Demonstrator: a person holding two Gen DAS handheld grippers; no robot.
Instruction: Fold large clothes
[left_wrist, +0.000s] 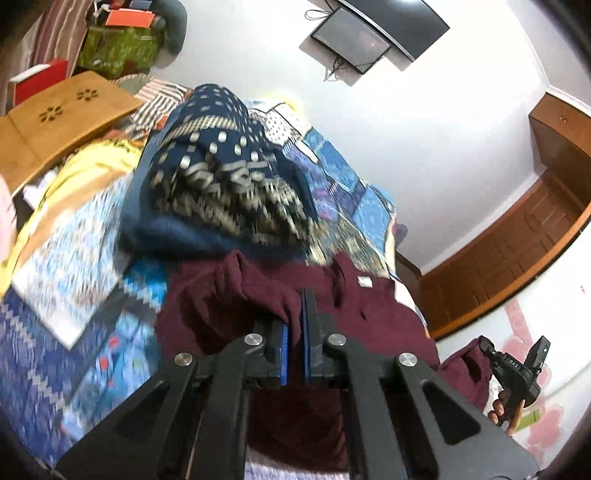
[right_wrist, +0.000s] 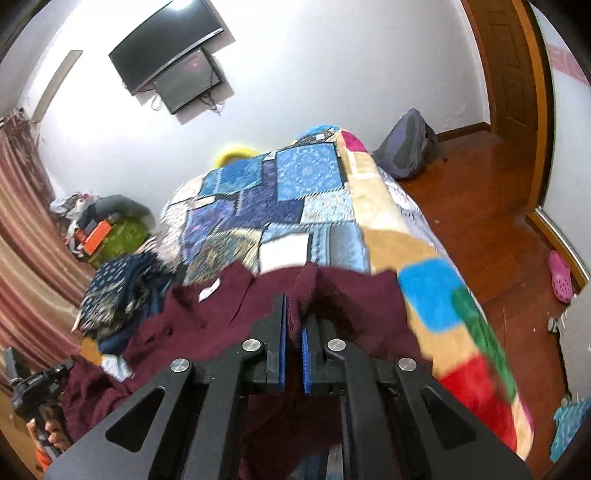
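Lifting the maroon garment (left_wrist: 229, 314) off the bed (right_wrist: 424, 295) for its first fold
My left gripper (left_wrist: 294, 332) and right gripper (right_wrist: 293, 332) are each clamped on an edge; next I'd carry both across evenly

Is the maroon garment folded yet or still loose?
Loose: the maroon garment hangs bunched between left gripper and right gripper.

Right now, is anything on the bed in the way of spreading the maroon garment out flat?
Partly. A crumpled navy patterned cloth sits on the bed beside the maroon garment, on the left gripper's side. The patchwork bedspread ahead of the right gripper looks free.
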